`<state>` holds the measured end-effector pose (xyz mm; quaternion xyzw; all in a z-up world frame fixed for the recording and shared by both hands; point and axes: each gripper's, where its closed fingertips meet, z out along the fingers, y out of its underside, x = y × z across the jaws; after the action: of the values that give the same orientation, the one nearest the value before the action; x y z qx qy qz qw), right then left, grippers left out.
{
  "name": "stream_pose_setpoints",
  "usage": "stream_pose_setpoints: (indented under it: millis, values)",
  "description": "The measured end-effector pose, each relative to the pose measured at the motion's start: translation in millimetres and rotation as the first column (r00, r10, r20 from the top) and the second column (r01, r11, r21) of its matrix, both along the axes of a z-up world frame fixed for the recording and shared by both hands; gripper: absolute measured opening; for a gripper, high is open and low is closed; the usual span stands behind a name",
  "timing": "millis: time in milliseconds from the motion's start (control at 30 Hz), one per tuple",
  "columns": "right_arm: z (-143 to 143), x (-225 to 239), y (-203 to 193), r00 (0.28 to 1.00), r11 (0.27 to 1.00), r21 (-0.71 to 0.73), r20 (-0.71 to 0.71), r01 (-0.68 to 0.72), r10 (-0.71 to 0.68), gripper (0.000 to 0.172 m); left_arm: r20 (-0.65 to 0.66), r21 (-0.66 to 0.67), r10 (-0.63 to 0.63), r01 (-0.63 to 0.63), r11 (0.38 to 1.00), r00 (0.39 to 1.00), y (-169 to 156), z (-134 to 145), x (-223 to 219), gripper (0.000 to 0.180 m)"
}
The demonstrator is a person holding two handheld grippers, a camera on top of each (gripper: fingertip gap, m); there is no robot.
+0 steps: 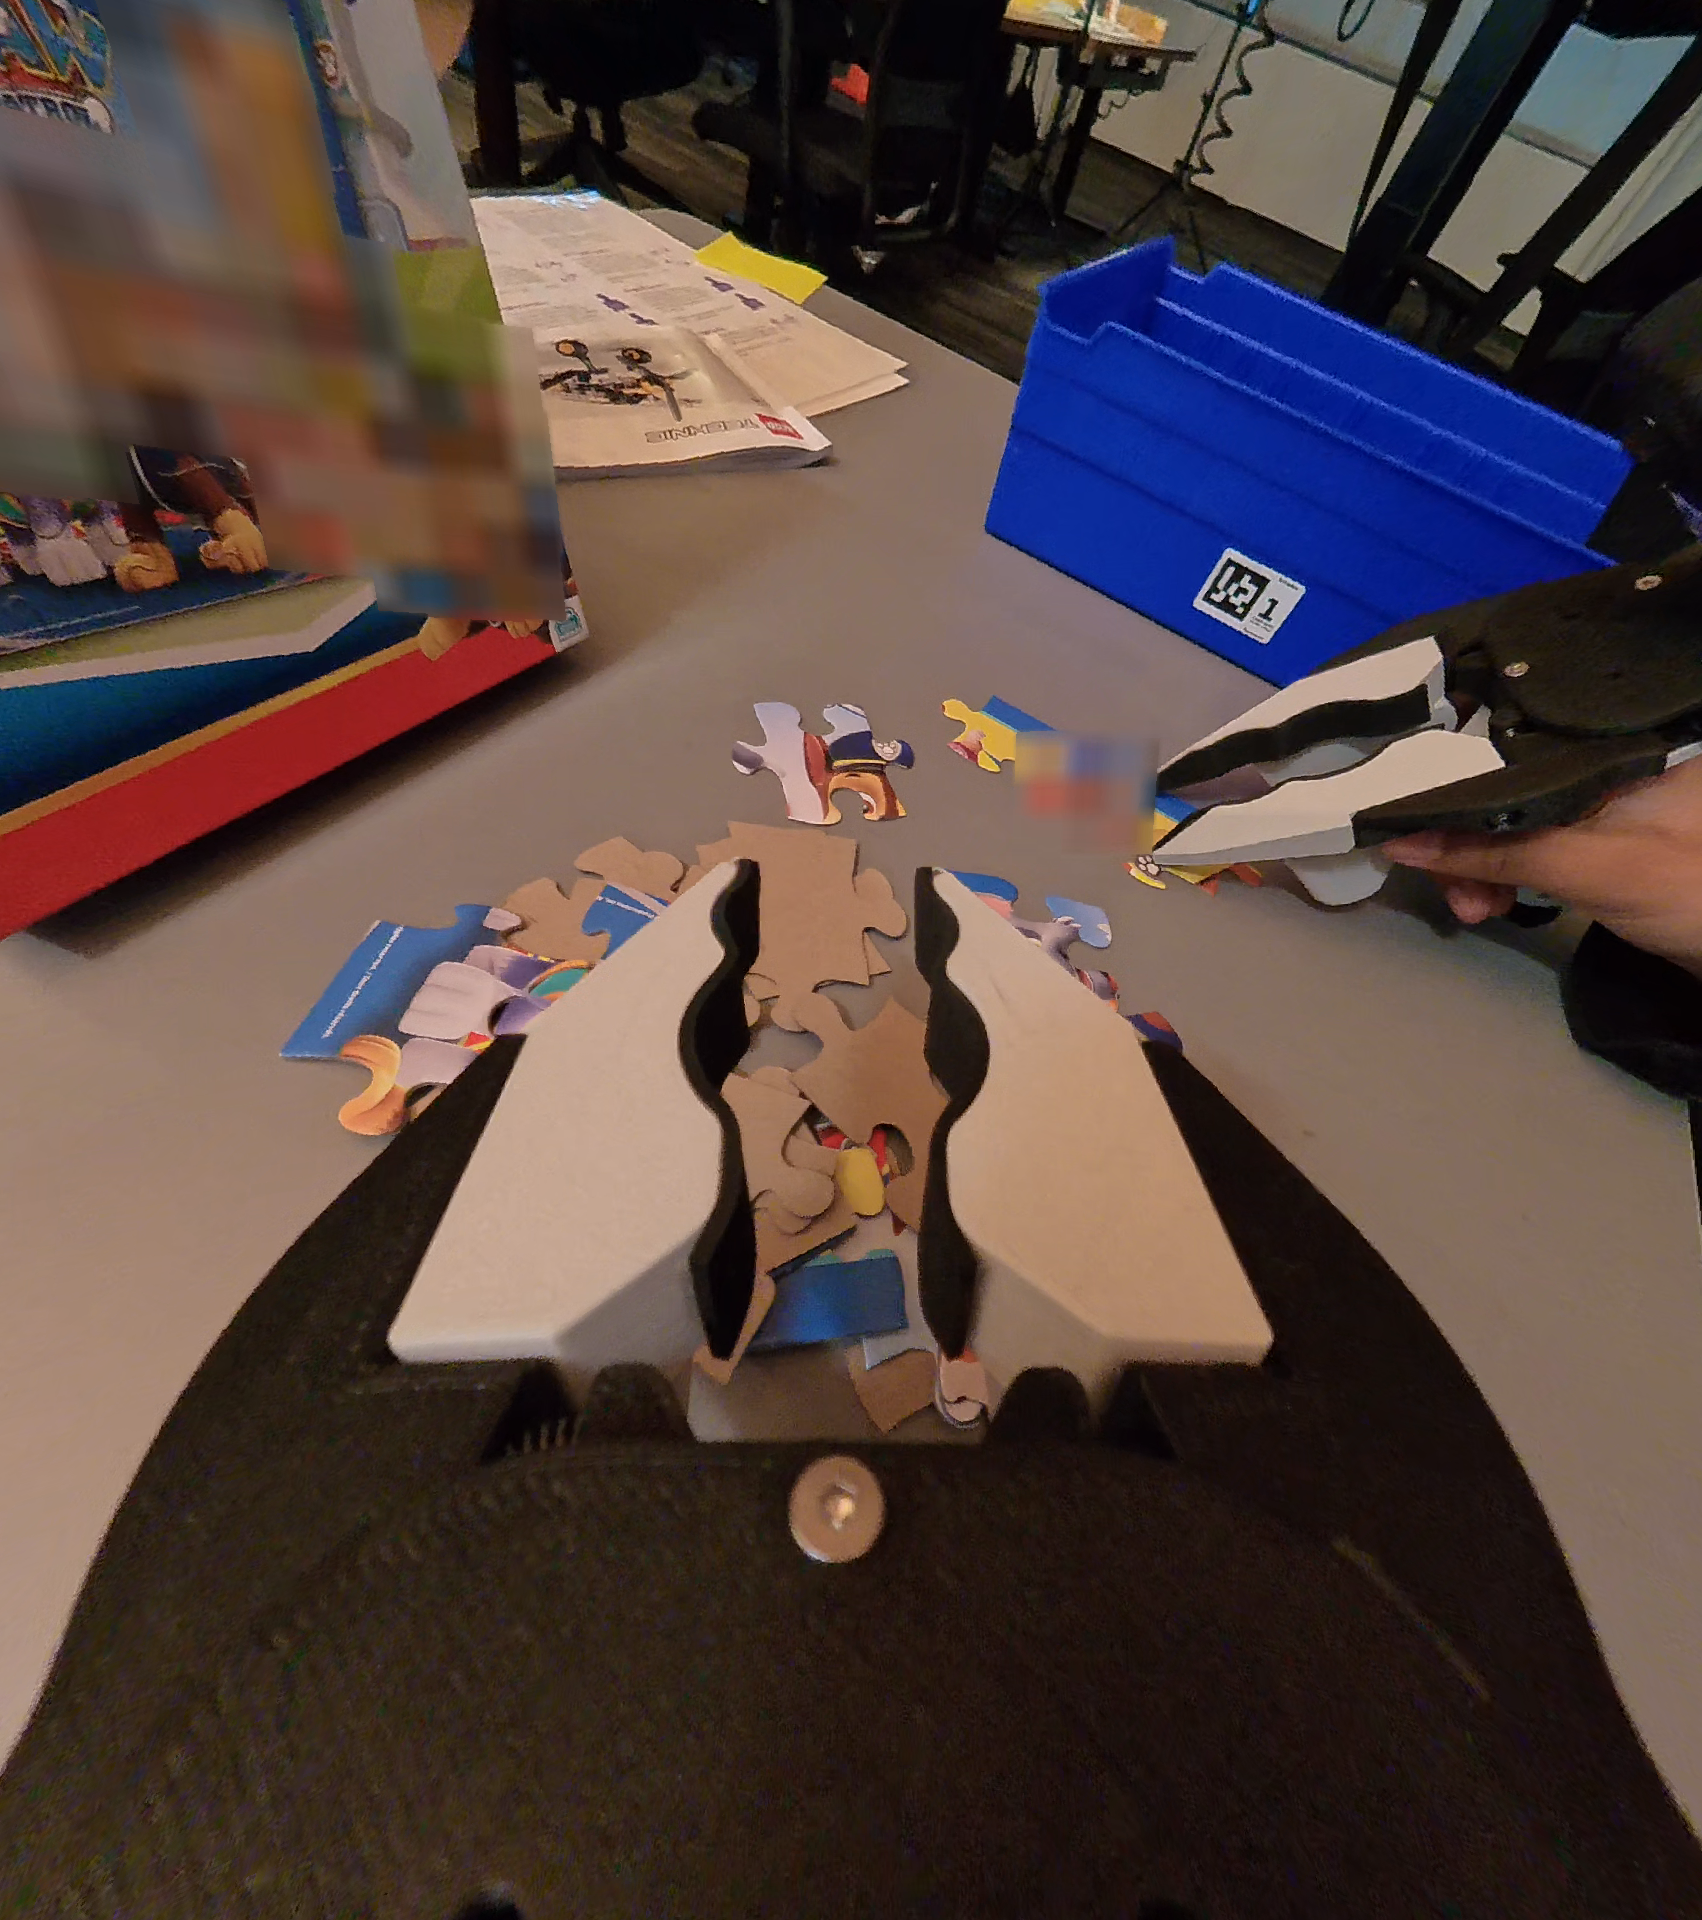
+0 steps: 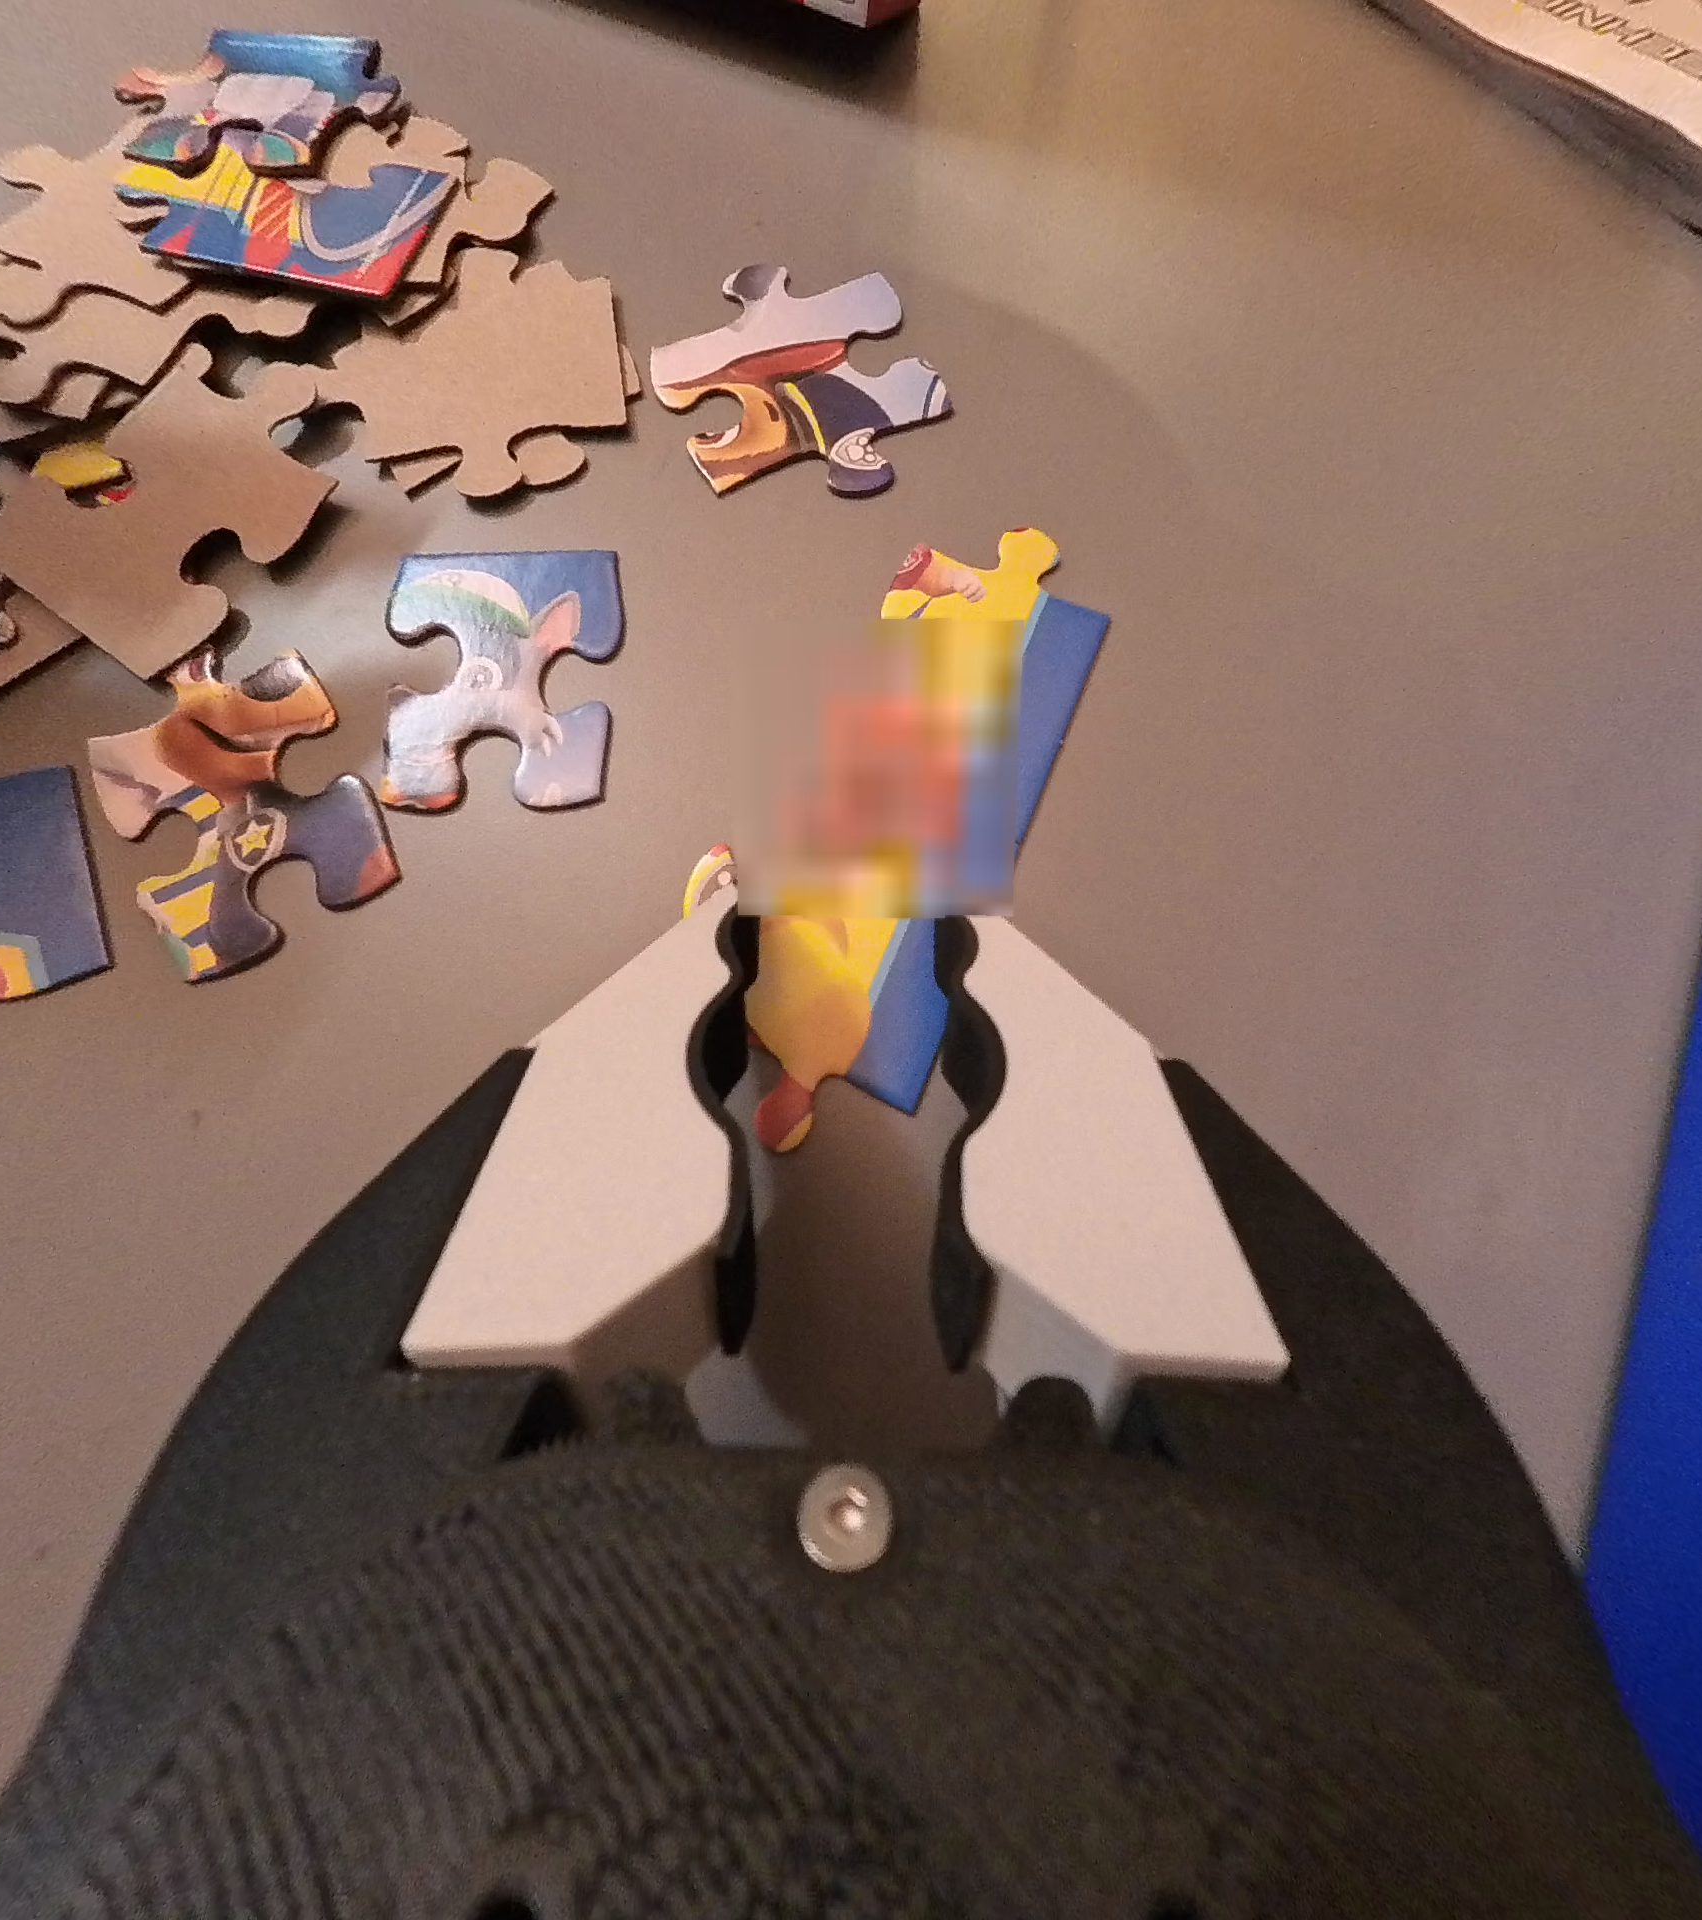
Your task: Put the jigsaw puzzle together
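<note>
Along the left edge of the counter (image 1: pixel 1398 1143): a colourful puzzle box (image 1: pixel 203 727), red and blue on its side, standing open. Just right of it, toward the far edge: a white instruction booklet (image 1: pixel 681 416) on loose printed sheets, with a yellow note beyond.

Mid-counter: a heap of puzzle pieces (image 1: pixel 556 914), many brown side up, some picture side up, overlapping one another. Directly above the heap: the left gripper (image 1: pixel 836 883), fingers well apart, nothing between the black pads but the view down onto the brown pieces.

Just beyond the heap, lying alone and flat: a piece with a cartoon dog in a blue cap (image 1: pixel 826 764).

Further right, also flat on the counter: a yellow-and-blue piece (image 2: pixel 826 997). Over its near end: the right gripper (image 2: pixel 842 935), turned on its side, fingers apart, the piece seen through the gap and running under both tips; no pad plainly pressing on it. Behind that gripper: a hand (image 1: pixel 1657 883) on its handle.

Toward the right far corner: a blue plastic bin (image 1: pixel 1242 447) with a white sticker on its near wall, close beside the right gripper.
</note>
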<state>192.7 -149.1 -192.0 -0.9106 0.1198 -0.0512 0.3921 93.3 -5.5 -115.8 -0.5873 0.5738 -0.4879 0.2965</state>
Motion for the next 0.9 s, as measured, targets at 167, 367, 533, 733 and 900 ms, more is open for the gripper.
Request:
stream_pose_setpoints:
  millis: [167, 367, 533, 733, 900]
  values:
    - [0.1, 0.2, -0.3, 1.0, 1.0, 0.002, 0.0, 0.001, -0.001, 0.032, 0.002, -0.013, 0.007, -0.007, 1.0, 1.0, 1.8, 0.1, -0.2, 0.028]
    - [0.1, 0.6, -0.8, 1.0, 1.0, 0.005, -0.001, 0.003, -0.003, 0.031, 0.0, -0.002, 0.01, -0.01, 1.0, 1.0, 1.7, -0.6, 0.0, 0.027]
    - [0.2, 2.9, -1.6, 1.0, 1.0, 0.002, 0.0, 0.008, -0.008, 0.031, 0.001, -0.004, 0.012, -0.012, 1.0, 1.0, 2.2, -0.4, -0.2, 0.027]
    - [0.3, 6.9, -4.2, 1.0, 1.0, -0.004, 0.01, 0.018, -0.018, 0.03, 0.001, -0.004, 0.013, -0.013, 1.0, 1.0, 2.5, -0.4, -0.3, 0.027]
    - [0.3, 8.8, -6.0, 1.0, 1.0, -0.004, 0.009, 0.024, -0.024, 0.03, 0.002, -0.003, 0.015, -0.015, 1.0, 1.0, 2.6, -0.2, -0.3, 0.027]
